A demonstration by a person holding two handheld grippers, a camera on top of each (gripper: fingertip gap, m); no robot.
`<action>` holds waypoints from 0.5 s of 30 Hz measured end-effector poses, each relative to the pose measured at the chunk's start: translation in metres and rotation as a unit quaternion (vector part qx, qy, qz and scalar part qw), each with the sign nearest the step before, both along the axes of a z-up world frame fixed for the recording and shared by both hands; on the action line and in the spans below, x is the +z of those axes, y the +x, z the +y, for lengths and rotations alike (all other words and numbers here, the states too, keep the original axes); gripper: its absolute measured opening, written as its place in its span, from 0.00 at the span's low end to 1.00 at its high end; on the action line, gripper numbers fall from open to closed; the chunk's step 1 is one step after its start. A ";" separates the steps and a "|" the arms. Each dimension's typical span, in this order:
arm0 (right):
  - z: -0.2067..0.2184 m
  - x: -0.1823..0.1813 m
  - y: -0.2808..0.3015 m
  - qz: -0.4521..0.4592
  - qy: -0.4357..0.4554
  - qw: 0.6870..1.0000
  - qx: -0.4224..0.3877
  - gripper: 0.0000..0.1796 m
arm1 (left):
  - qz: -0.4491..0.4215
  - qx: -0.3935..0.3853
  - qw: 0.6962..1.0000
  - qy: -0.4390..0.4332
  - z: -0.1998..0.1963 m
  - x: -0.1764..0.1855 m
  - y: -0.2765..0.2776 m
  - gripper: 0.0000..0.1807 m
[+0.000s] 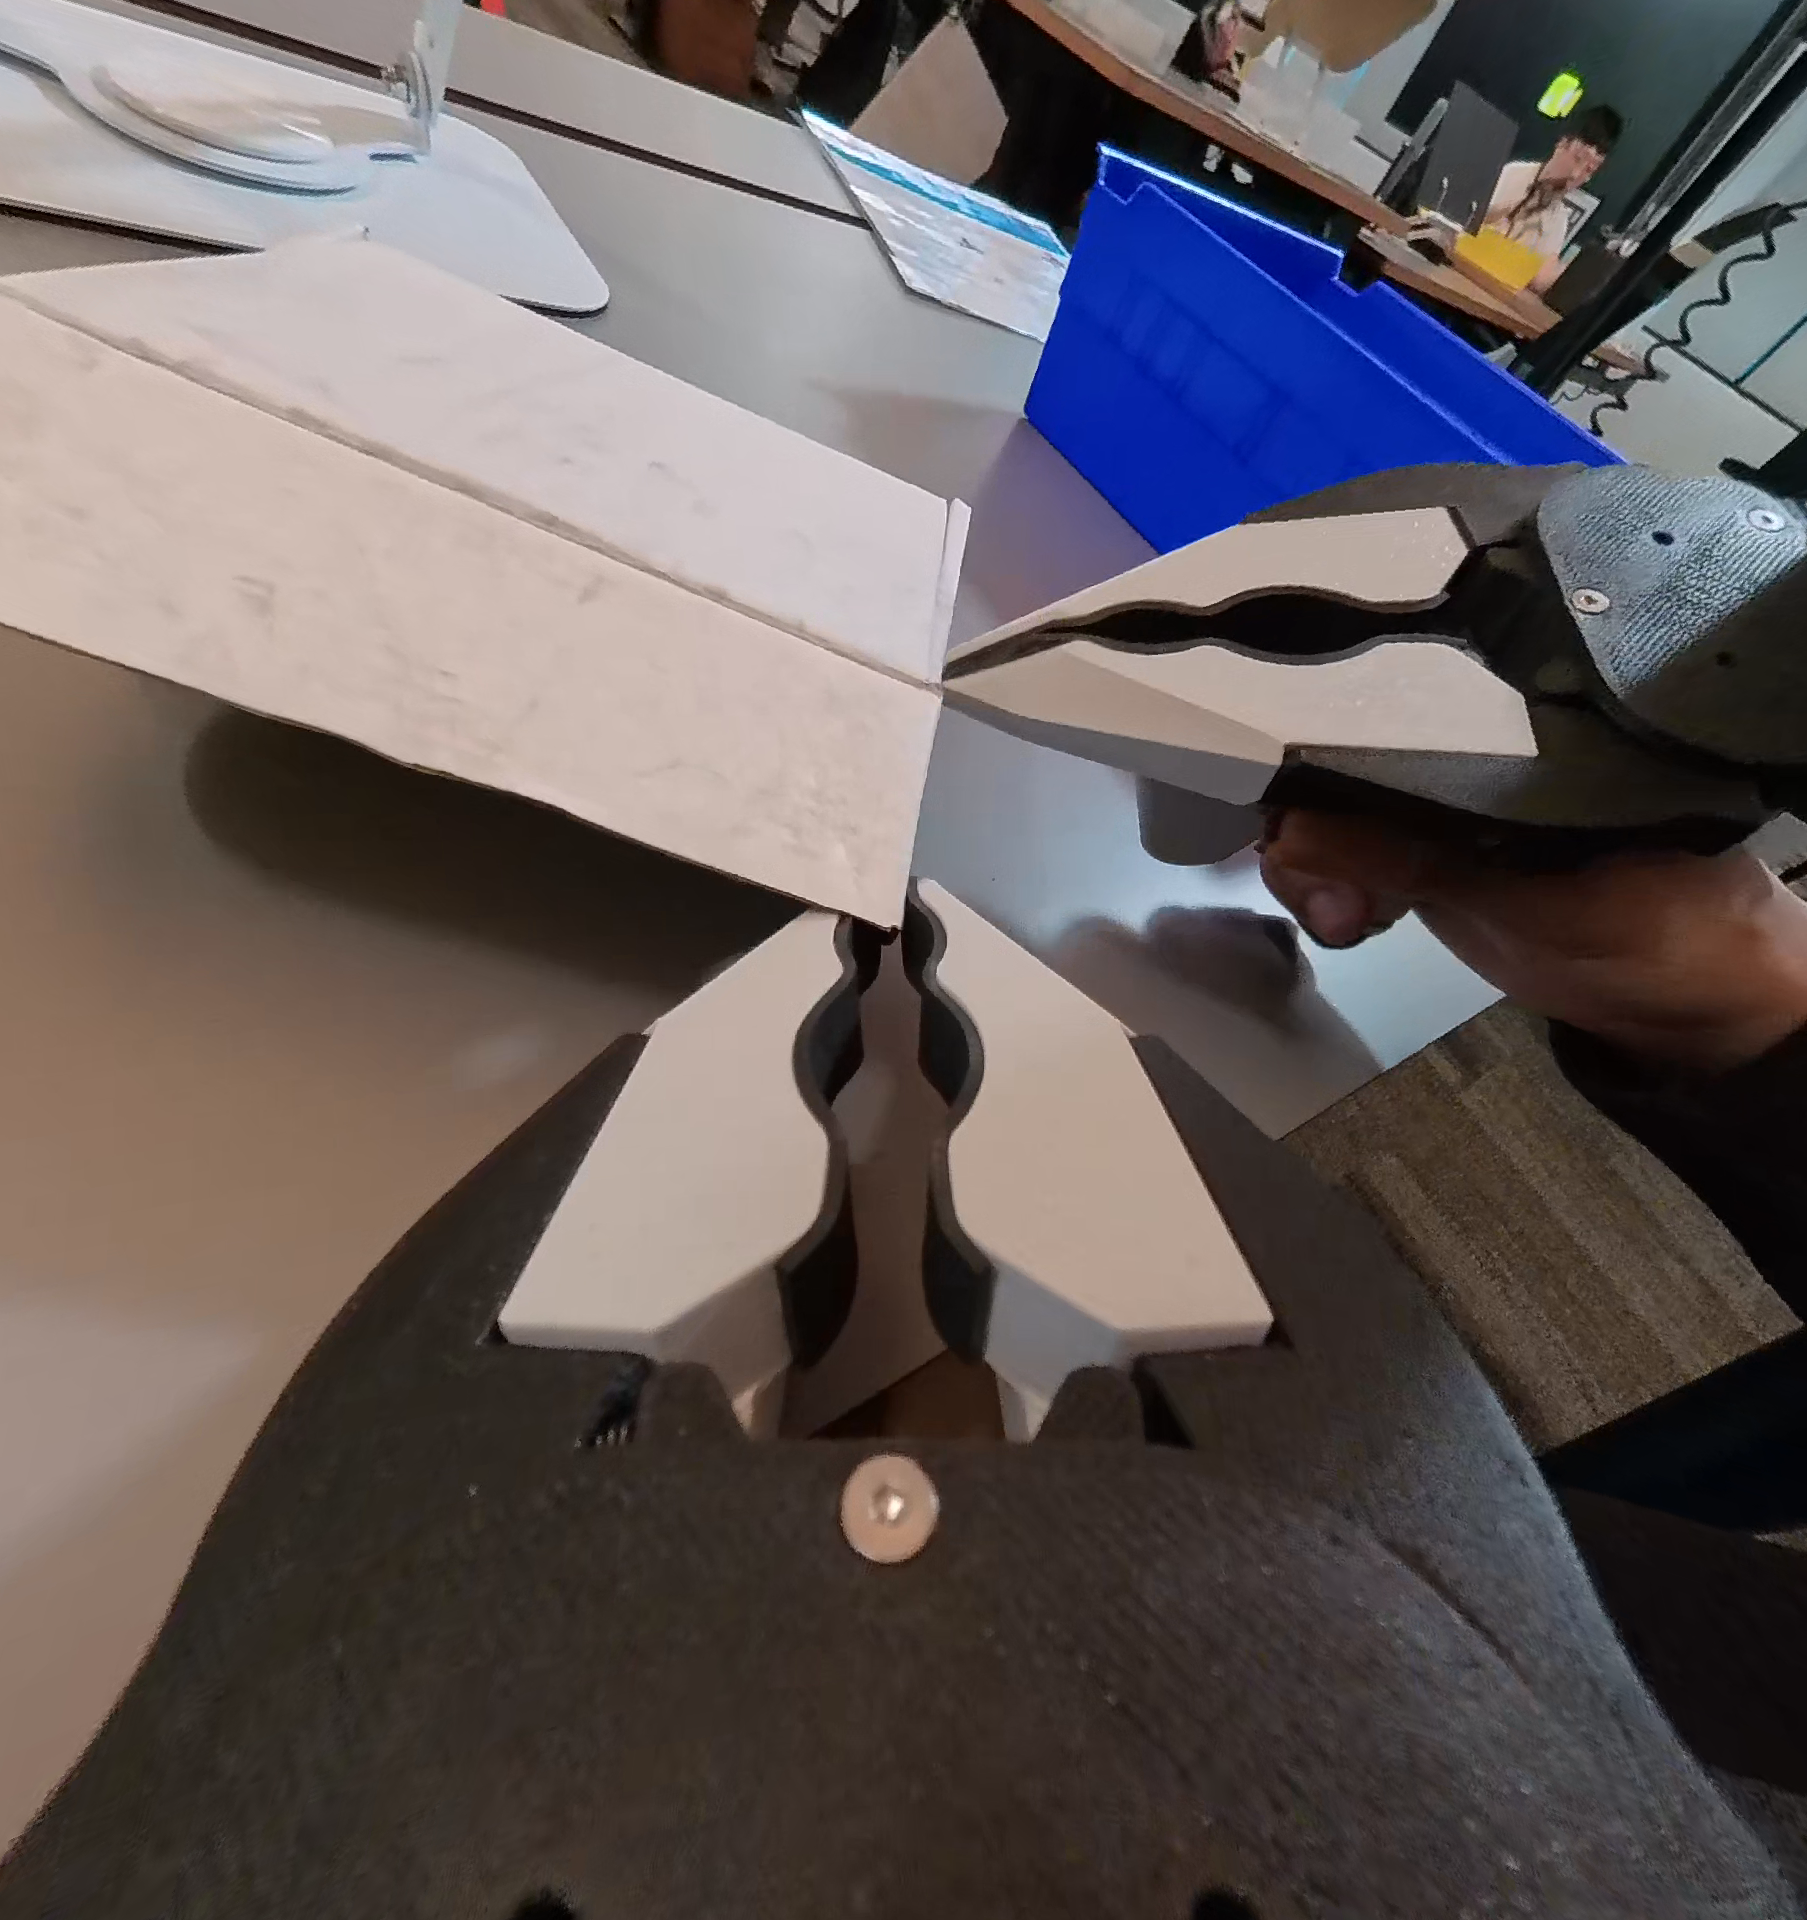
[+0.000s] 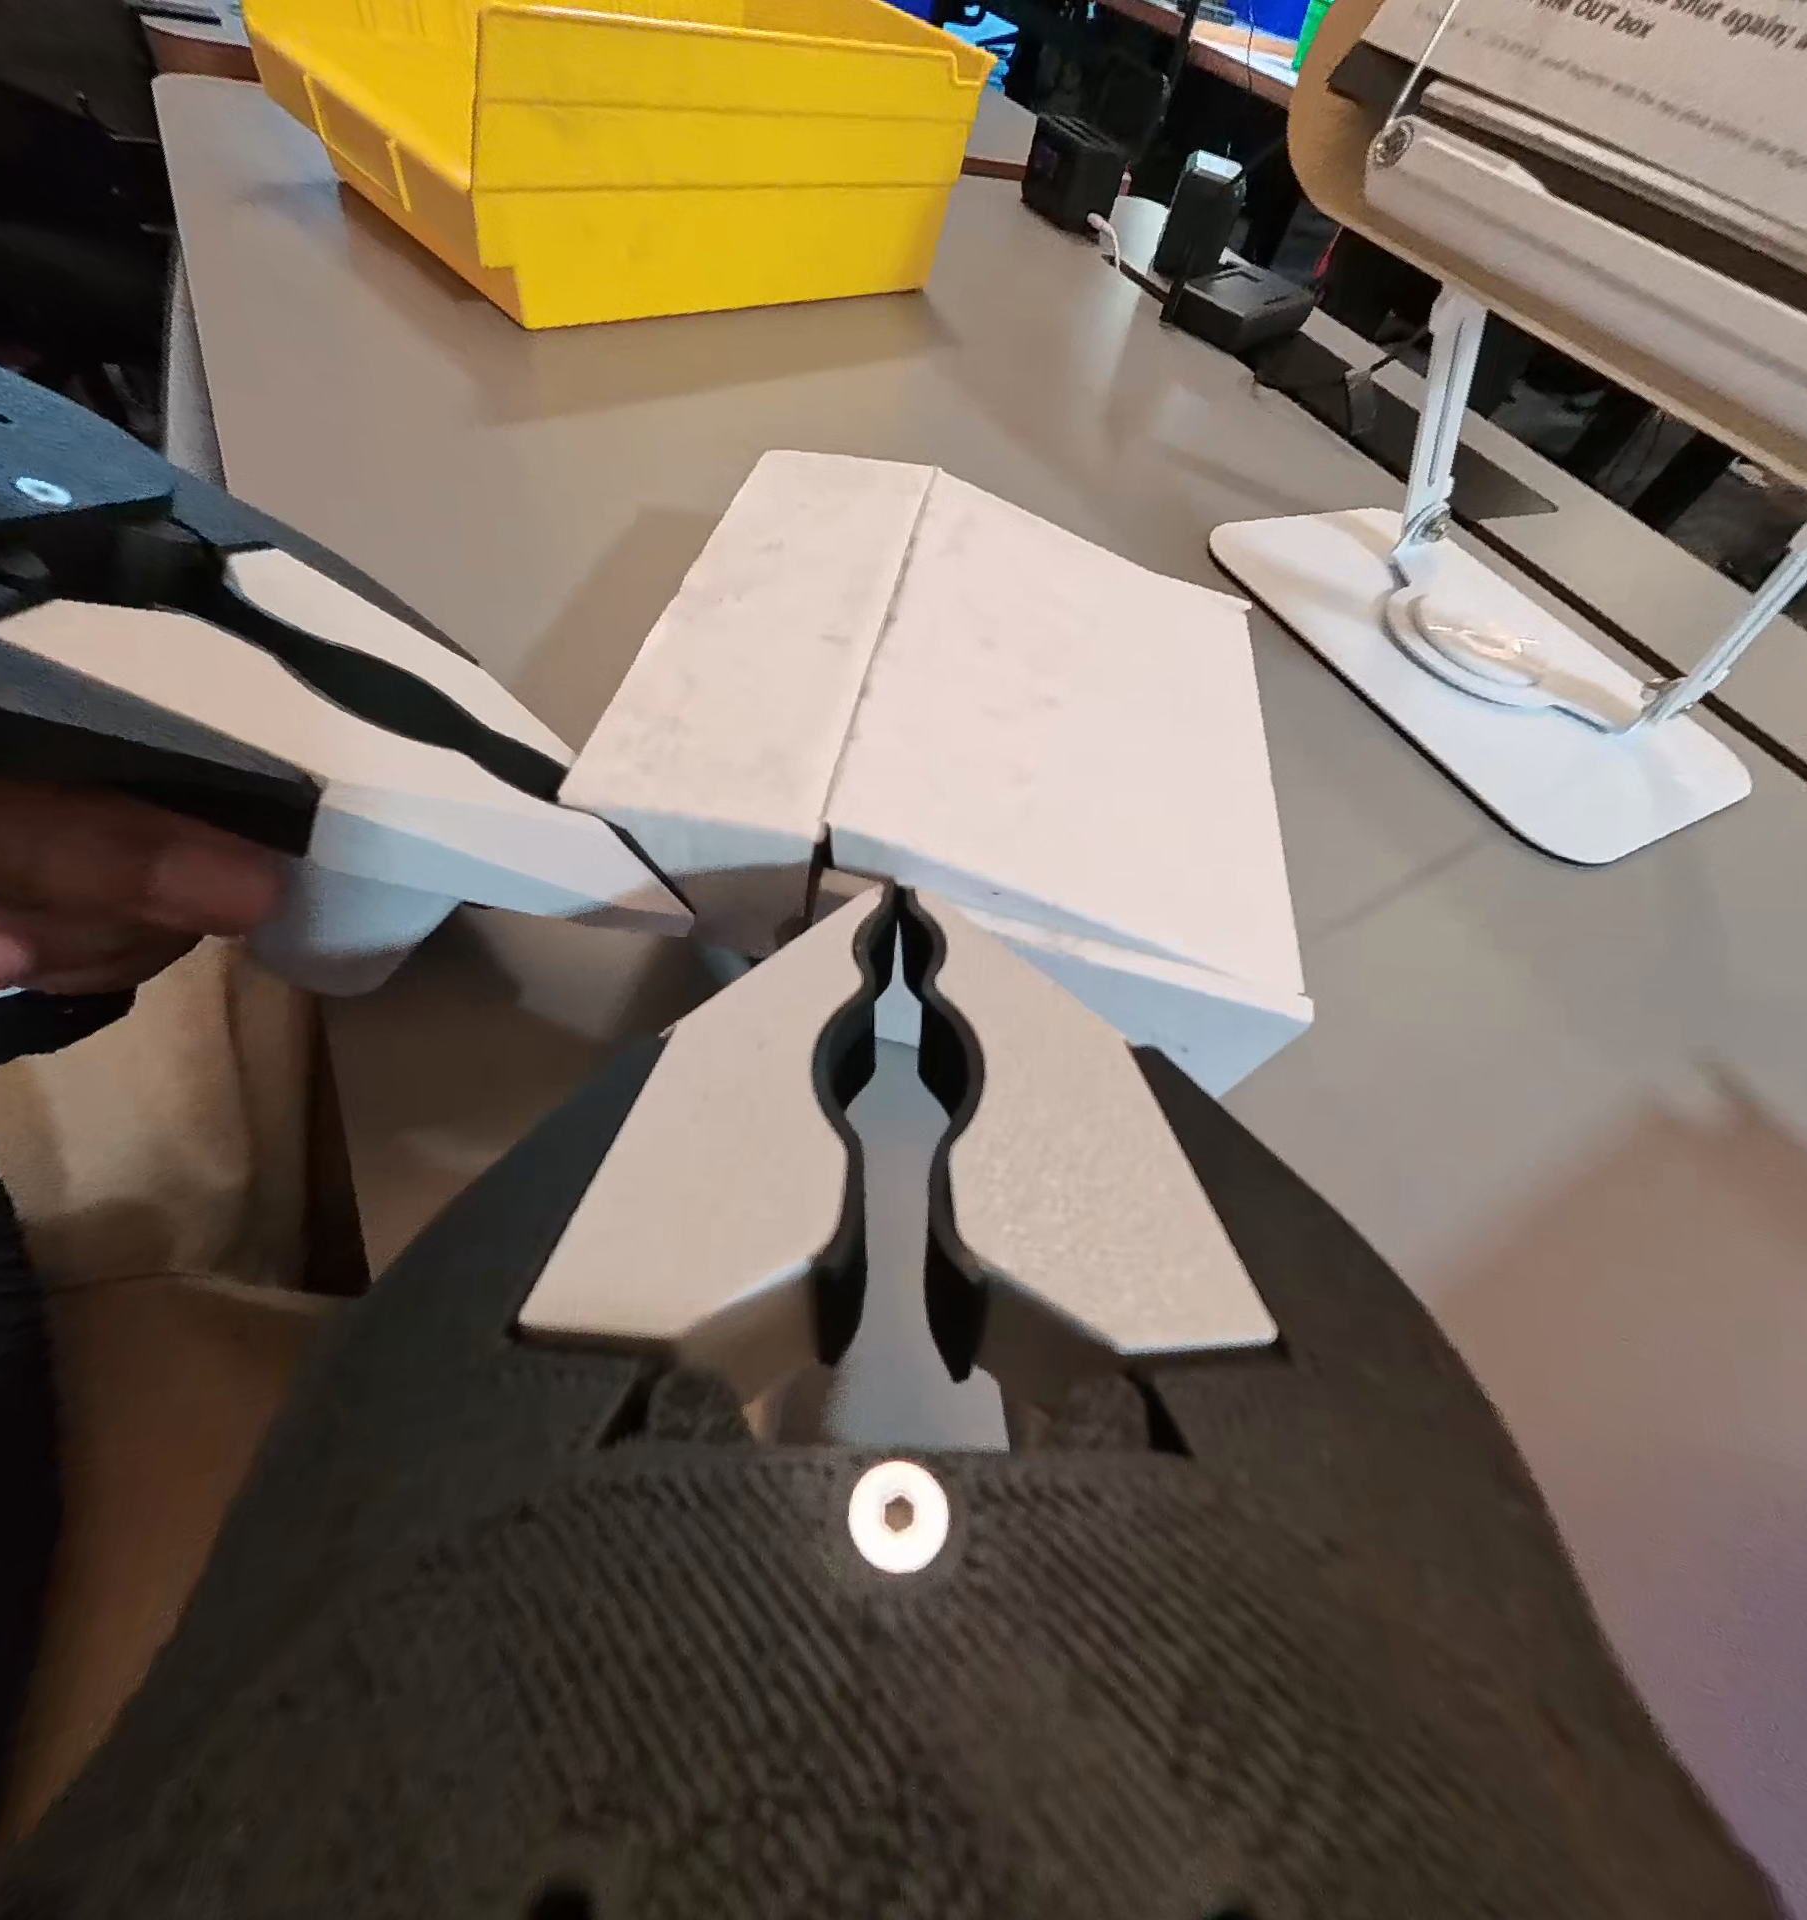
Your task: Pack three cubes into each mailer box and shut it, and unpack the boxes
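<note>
Both tongs, left (image 1: pixel 883 920) and right (image 2: pixel 894 902), pinch adjacent corners of a scuffed white cardboard mailer box (image 2: pixel 992 707) above the grey counter (image 2: pixel 1501 1039).

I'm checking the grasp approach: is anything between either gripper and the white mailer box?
Nothing visible. The left gripper is already at the box corner, and the right gripper is at its near edge.

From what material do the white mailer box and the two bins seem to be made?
The white mailer box looks like matte cardboard: thin sheet edges, a sharp fold crease and grey scuffs. The yellow bin and the blue bin look like moulded plastic: smooth, evenly coloured walls with stepped rims and a slight sheen.
</note>
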State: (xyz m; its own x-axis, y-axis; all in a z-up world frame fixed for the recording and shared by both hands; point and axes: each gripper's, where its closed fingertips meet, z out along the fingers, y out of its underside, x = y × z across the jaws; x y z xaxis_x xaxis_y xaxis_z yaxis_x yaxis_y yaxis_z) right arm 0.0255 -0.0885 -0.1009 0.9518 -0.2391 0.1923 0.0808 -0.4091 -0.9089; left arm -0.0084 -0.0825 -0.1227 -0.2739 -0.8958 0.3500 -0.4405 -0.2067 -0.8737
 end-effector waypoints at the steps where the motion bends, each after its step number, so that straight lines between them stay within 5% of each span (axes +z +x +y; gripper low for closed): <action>1: 0.000 -0.001 -0.001 -0.002 -0.002 1.000 0.004 0.00 | 0.002 0.000 1.000 0.001 0.000 -0.001 0.000 0.00; 15: 0.008 0.000 -0.002 0.031 0.013 0.999 0.026 0.00 | -0.011 0.025 1.000 0.011 0.007 -0.003 0.004 0.00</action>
State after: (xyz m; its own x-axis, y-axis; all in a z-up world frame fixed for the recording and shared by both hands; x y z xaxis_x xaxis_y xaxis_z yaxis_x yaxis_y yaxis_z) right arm 0.0236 -0.0804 -0.1008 0.9729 -0.1936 0.1261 0.0437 -0.3817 -0.9232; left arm -0.0046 -0.0754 -0.1259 -0.2365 -0.9159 0.3243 -0.4116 -0.2079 -0.8873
